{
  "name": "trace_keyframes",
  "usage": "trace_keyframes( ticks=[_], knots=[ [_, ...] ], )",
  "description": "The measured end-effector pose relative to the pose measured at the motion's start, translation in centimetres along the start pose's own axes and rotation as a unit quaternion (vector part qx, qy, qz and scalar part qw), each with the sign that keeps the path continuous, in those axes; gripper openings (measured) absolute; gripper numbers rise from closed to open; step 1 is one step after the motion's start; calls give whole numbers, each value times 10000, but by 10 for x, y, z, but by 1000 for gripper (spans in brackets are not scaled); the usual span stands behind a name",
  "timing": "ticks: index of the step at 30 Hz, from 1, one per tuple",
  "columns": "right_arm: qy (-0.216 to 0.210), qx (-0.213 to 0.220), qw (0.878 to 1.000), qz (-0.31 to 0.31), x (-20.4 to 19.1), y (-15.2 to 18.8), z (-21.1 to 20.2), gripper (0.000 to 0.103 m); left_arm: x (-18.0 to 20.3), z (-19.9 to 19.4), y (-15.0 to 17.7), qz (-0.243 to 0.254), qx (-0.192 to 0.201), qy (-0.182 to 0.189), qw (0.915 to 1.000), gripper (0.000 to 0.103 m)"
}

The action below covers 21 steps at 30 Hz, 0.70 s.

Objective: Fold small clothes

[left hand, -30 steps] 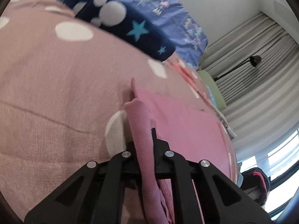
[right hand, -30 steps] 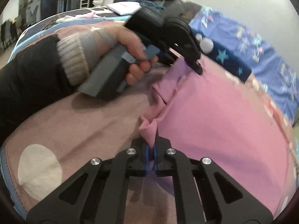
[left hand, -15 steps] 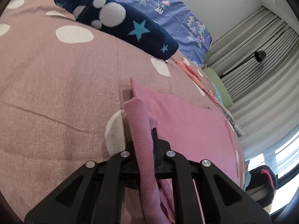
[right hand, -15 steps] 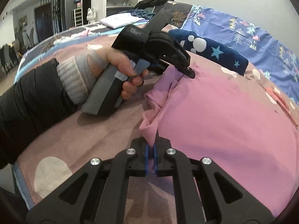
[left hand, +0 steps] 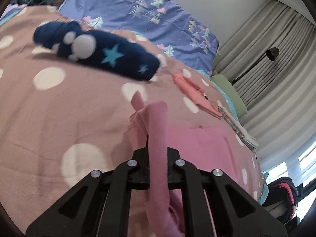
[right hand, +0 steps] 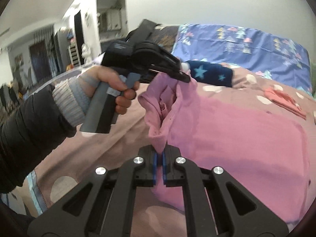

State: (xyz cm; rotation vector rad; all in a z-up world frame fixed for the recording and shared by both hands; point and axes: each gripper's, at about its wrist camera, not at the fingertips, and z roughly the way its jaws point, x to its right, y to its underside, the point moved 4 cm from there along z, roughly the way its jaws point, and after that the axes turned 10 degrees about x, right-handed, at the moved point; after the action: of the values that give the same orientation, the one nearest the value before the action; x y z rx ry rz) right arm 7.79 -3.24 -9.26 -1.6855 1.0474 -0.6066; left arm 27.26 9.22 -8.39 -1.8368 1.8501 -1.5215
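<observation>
A pink garment (right hand: 237,138) lies spread on a dusty-pink bedspread with white dots (left hand: 59,108). My left gripper (left hand: 157,154) is shut on a bunched edge of the pink garment (left hand: 158,128) and holds it lifted off the bed; it also shows in the right wrist view (right hand: 181,75). My right gripper (right hand: 159,158) is shut on another corner of the same edge, so the cloth hangs slack between the two grippers. The rest of the garment still lies on the bed.
A navy rolled cloth with stars (left hand: 98,57) lies beyond the garment. A coral garment (left hand: 195,94) and folded pieces (left hand: 241,132) lie at the right. A blue patterned pillow (left hand: 148,19) is at the back. Curtains and a lamp (left hand: 272,53) stand at the right.
Both grippers have lifted the held edge of the pink garment higher off the bed. The left gripper has tilted up toward the headboard.
</observation>
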Motion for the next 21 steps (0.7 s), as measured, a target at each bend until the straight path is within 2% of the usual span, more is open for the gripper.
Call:
trace_keyframes(
  ticks=[10,16,21],
  knots=[
    [354,369,9945,914,86,10,-60,4,106,54,8,555,-218,-51,9982,7],
    [698,620,9836,1543,146,23,-100,4,174,104,28,1014,-485,-7,9937,7],
    [922,649,9743,1951,186,42,-124,4,214,142,50,1289,-773,40,9886,7]
  ],
)
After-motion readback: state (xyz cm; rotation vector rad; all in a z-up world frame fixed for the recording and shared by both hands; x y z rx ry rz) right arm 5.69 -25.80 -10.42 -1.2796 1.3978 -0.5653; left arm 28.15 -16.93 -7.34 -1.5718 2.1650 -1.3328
